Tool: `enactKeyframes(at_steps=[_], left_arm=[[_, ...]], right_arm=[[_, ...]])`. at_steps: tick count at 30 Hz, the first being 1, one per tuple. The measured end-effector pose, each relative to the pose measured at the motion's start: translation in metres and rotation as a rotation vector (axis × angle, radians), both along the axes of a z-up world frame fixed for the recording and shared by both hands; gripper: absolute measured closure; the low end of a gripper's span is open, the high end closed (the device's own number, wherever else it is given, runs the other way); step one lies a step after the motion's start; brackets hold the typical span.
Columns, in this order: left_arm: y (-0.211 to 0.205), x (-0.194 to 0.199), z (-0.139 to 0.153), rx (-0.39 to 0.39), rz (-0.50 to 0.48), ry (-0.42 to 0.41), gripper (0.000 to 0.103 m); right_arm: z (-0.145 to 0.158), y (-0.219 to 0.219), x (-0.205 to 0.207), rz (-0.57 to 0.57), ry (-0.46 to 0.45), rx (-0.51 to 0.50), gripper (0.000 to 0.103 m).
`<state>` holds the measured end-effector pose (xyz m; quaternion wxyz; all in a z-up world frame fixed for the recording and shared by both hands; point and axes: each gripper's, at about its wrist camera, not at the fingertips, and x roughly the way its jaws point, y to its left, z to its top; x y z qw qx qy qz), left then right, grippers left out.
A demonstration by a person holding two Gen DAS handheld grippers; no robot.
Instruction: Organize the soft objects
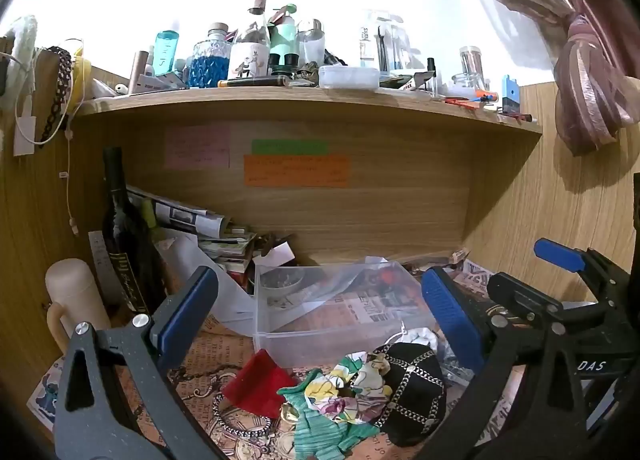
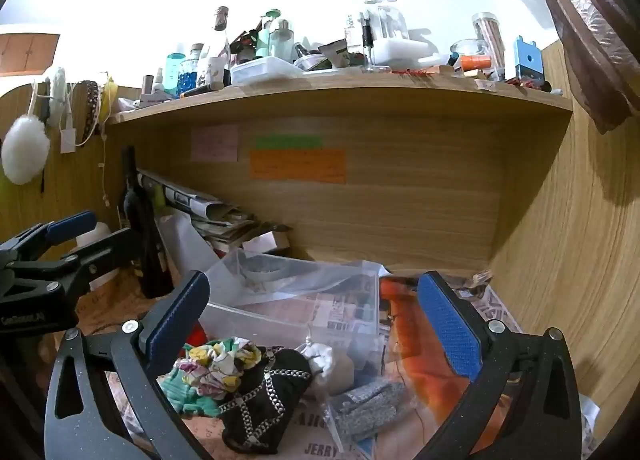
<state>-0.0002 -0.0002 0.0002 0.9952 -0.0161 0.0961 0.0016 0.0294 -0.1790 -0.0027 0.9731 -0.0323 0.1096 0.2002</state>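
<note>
Both grippers stand wide open and hold nothing; the left gripper (image 1: pixel 316 312) reads "DAS" on its side, the right gripper (image 2: pixel 316 314) hovers beside it. Below them, at the desk's (image 1: pixel 208 364) front edge, the soft pile lies: a floral scrunchie (image 1: pixel 356 380) on green striped cloth (image 1: pixel 320 424), touching a black chain-patterned pouch (image 2: pixel 264 400); a red cloth (image 1: pixel 256 384) just left. Behind sits a clear plastic bin (image 1: pixel 320 324). The desk's paper lining shows "JERRY" (image 2: pixel 320 450).
</note>
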Motion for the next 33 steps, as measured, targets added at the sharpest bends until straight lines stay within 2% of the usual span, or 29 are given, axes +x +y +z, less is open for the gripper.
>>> enactKeyframes(at_steps=[33], left_arm=[[-0.0048, 0.0, 0.0014, 0.009, -0.023, 0.005, 0.0]], right_arm=[[0.0012, -0.0019, -0.0063, 0.003, -0.008, 0.024, 0.0]])
